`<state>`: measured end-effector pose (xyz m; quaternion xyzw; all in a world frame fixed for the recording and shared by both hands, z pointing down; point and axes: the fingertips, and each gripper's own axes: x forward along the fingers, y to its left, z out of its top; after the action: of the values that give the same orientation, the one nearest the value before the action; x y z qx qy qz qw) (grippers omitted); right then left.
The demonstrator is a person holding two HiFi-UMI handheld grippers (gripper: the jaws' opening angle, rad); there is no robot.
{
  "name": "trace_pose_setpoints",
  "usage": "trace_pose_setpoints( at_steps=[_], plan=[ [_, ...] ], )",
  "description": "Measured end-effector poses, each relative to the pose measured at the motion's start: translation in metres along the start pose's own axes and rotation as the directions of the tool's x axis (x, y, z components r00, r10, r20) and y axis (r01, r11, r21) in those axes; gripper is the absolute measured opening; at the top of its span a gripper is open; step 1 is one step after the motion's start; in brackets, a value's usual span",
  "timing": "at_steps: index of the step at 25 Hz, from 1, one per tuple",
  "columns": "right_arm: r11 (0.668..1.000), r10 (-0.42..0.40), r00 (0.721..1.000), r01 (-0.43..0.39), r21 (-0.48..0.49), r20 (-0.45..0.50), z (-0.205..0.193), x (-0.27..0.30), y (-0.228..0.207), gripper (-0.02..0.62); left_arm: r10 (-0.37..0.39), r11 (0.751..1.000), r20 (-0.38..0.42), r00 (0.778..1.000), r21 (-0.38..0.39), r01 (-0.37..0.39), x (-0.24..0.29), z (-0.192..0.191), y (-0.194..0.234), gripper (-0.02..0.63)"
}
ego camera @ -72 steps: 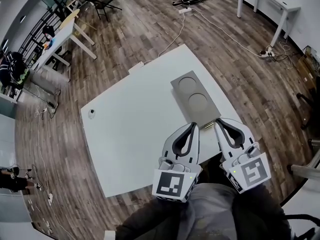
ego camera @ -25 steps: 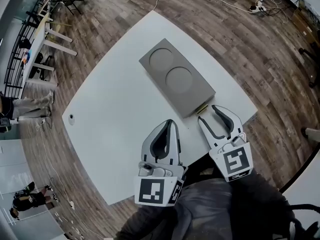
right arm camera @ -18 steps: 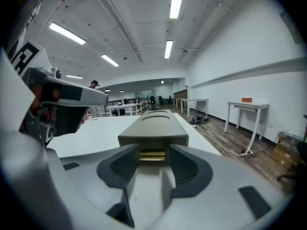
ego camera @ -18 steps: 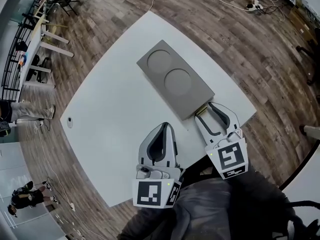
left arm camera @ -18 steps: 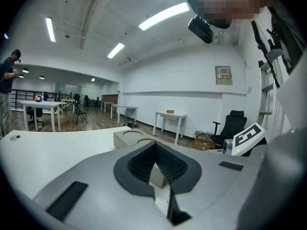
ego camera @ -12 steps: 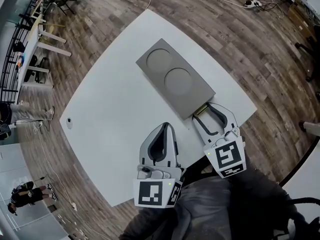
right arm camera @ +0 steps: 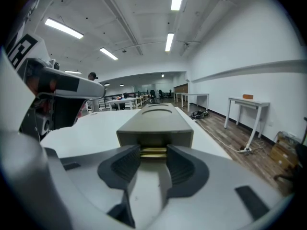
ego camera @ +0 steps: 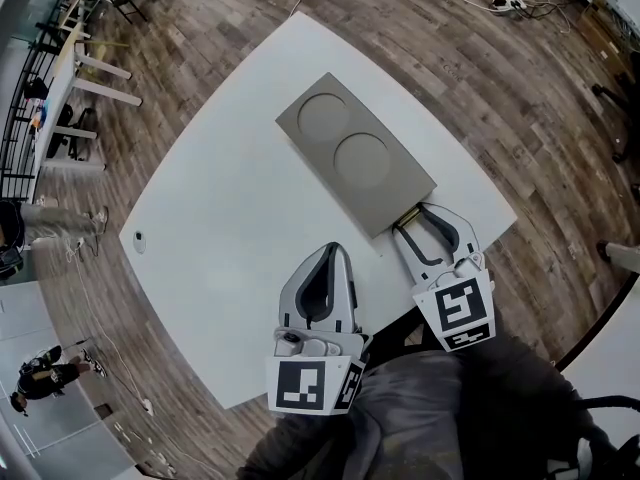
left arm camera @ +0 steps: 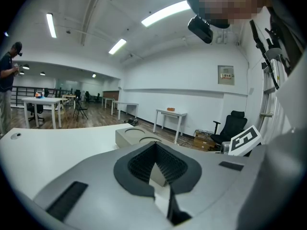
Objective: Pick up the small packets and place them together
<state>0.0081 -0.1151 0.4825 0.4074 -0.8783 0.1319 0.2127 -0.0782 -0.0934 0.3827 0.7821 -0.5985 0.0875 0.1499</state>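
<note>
The right gripper's [right arm camera: 153,150] fingers [right arm camera: 122,164] stand apart, one tip on each side of the small packets [right arm camera: 153,152], and they have just been closing in. The packets sit between the tips, but no pad clearly presses on them yet. They lie as a thin gold stack in the slot at the near end of the grey box [right arm camera: 156,123], which rests on the white desk [ego camera: 230,218].

To do this well, I would keep the tips level with the stack and centred on it. They should go a little deeper before the squeeze, so that the ribbed pads catch the packets and not the box wall. The pull should then run straight back along the slot.

The pads are black, ribbed and look rubbery, set in smooth grey bowed shells. The packets look flat, glossy and probably slippery. The box is a matte, long block with two shallow round recesses in its top.

The left gripper [left arm camera: 154,145] has its fingers together at the tips, with nothing between them, and waits beside the right one over the desk.
</note>
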Motion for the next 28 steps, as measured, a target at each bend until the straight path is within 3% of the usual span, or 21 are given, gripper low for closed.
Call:
trace_pose_setpoints(
  at_steps=[13, 28],
  plan=[
    [1.0, 0.009, 1.0, -0.009, -0.005, 0.013, -0.001, -0.002, 0.001, 0.173, -0.041, 0.998, 0.017, 0.999, 0.04, 0.04, -0.009, 0.005, -0.018, 0.003],
    [0.999, 0.045, 0.998, -0.045, 0.008, 0.037, -0.005, -0.022, 0.003, 0.173, -0.001, 0.997, 0.007, 1.0, 0.074, 0.0, -0.019, 0.012, -0.036, 0.003]
  ],
)
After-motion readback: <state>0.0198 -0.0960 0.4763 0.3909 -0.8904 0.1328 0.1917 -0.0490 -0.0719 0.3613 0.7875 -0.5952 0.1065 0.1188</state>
